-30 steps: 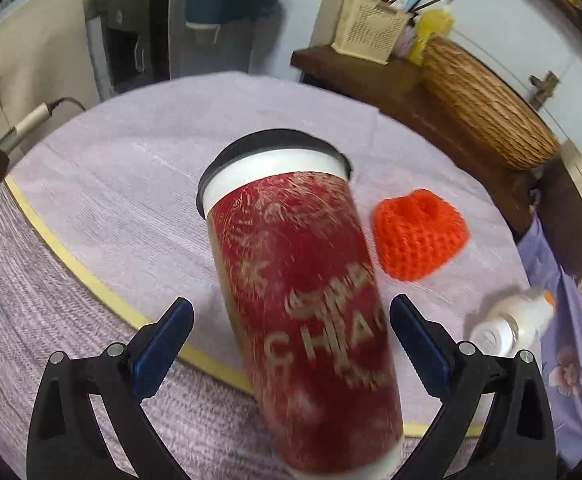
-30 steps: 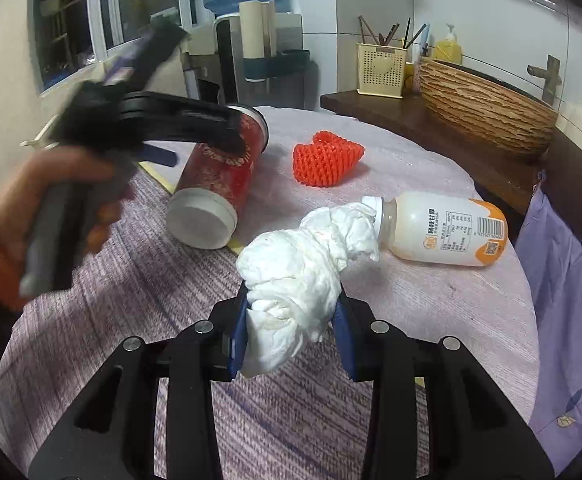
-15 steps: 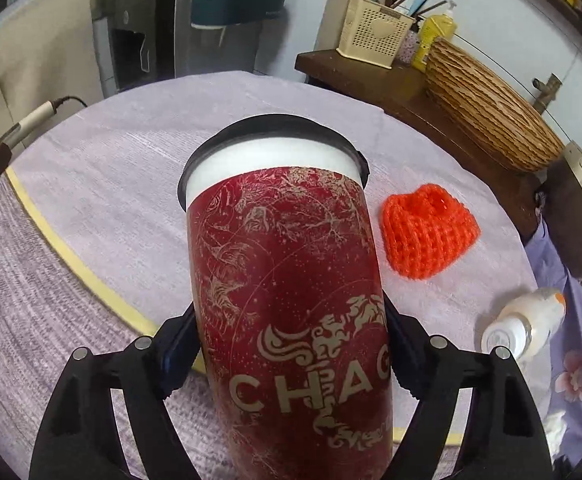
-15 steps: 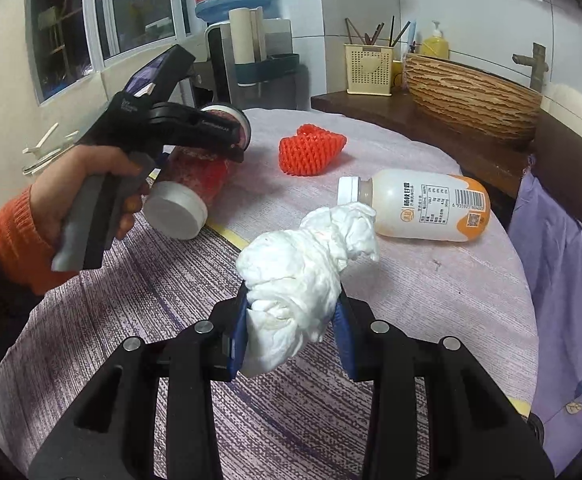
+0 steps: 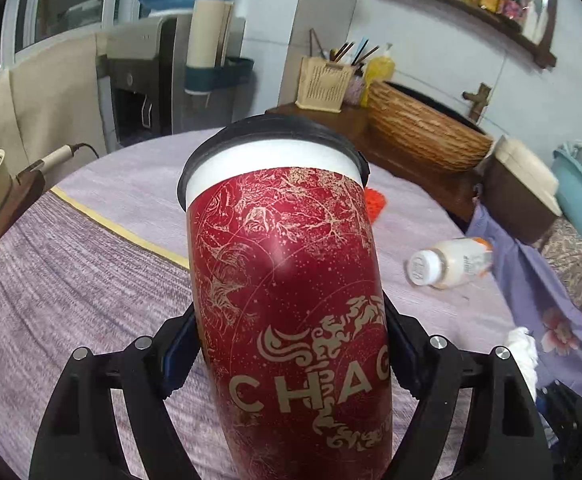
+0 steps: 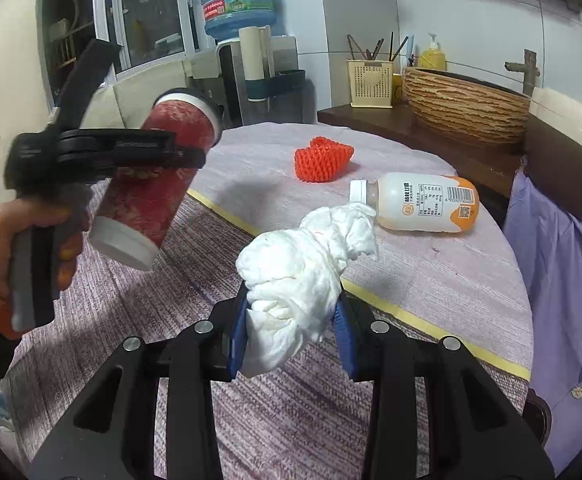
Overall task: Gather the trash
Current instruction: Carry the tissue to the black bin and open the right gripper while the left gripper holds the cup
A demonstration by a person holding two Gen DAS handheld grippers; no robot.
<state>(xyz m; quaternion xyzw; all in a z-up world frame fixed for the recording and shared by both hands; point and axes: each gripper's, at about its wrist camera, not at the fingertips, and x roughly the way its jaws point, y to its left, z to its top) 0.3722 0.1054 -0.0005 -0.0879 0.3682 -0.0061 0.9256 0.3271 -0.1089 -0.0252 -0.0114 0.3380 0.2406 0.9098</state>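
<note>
My left gripper (image 5: 287, 354) is shut on a tall red paper cup (image 5: 291, 300) with gold print and a black lid, held tilted above the round table. From the right wrist view the same red cup (image 6: 151, 184) hangs in the air at the left, gripped by the left gripper (image 6: 163, 156) in a person's hand. My right gripper (image 6: 291, 328) is shut on a crumpled white tissue wad (image 6: 303, 268). An orange foam net (image 6: 323, 159) and a white drink bottle (image 6: 419, 207) lie on the table beyond it.
The round table (image 6: 431, 280) wears a purple cloth with a yellow stripe. Behind it a dark counter (image 6: 431, 136) carries a woven basket (image 6: 463, 104) and a utensil holder. A water dispenser (image 6: 243, 64) stands at the back. A purple flowered cloth (image 6: 563, 264) hangs at the right.
The left gripper closed on the red cup and lifted it off the table toward the left. The right gripper kept its hold on the tissue and drifted slightly.
</note>
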